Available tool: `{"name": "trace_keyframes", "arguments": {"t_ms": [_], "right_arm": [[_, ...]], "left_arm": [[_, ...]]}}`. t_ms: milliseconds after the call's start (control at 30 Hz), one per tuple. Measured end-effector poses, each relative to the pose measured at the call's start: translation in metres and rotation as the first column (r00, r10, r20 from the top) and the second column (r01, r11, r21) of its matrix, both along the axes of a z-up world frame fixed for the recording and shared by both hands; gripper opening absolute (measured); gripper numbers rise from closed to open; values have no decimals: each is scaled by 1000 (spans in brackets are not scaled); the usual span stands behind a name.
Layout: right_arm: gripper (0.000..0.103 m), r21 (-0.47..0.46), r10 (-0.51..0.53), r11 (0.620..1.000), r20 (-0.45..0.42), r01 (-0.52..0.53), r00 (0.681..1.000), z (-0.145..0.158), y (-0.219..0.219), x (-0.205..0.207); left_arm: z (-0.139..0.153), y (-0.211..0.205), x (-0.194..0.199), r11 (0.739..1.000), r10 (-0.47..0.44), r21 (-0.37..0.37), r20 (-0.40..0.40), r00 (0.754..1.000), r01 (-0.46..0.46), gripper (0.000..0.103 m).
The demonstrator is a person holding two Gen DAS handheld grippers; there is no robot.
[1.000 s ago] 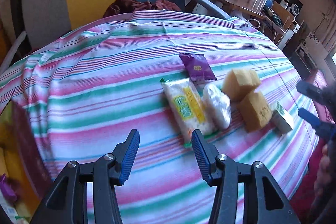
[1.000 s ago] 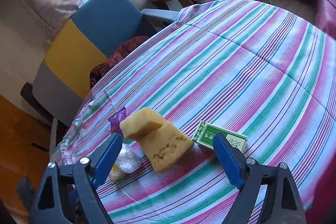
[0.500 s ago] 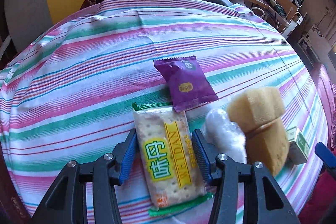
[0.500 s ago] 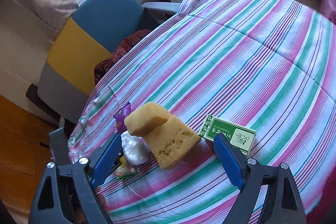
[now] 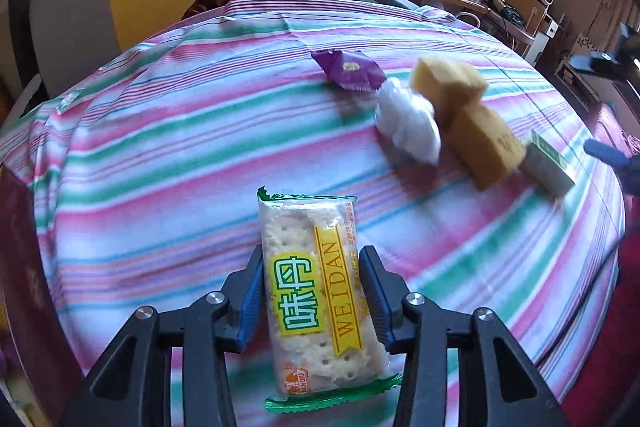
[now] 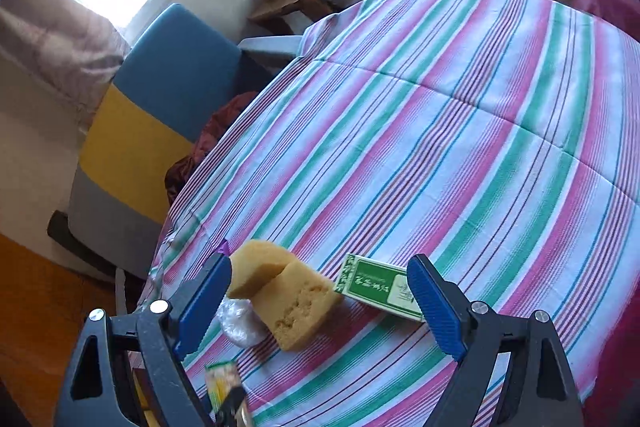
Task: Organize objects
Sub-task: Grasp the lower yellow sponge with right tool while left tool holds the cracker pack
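Half a second ago the cracker packet (image 5: 316,295) lay on the cloth among the other things; now it sits apart from them, gripped between the blue pads of the left gripper (image 5: 312,291), which closes on its long sides.

From largest to smallest: the striped tablecloth (image 6: 440,131) covers the round table, with a blue, yellow and grey chair (image 6: 160,99) behind it. The right gripper (image 6: 320,303) hangs with its fingers spread wide and nothing between them, above the two yellow sponge blocks (image 6: 288,291), one leaning on the other. Just beside them lies the green and white box (image 6: 380,285), touching the lower sponge. A white crumpled plastic bundle (image 5: 408,125) rests against the sponges' other side. The purple snack sachet (image 5: 348,69) lies next to that bundle, farther from the left gripper.
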State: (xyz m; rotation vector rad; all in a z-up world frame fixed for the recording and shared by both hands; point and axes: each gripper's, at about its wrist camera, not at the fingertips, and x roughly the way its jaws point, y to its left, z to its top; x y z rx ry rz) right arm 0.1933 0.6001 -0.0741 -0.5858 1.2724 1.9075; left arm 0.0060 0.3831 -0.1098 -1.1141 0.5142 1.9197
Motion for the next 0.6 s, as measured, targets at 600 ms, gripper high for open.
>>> {"name": "trace_keyframes", "arguments": {"t_ms": [600], "right_arm": [[91, 45, 300, 947, 244, -319, 922, -23, -25, -85]], "left_arm": [[-6, -24, 27, 995, -58, 70, -103, 993, 66, 46]]}}
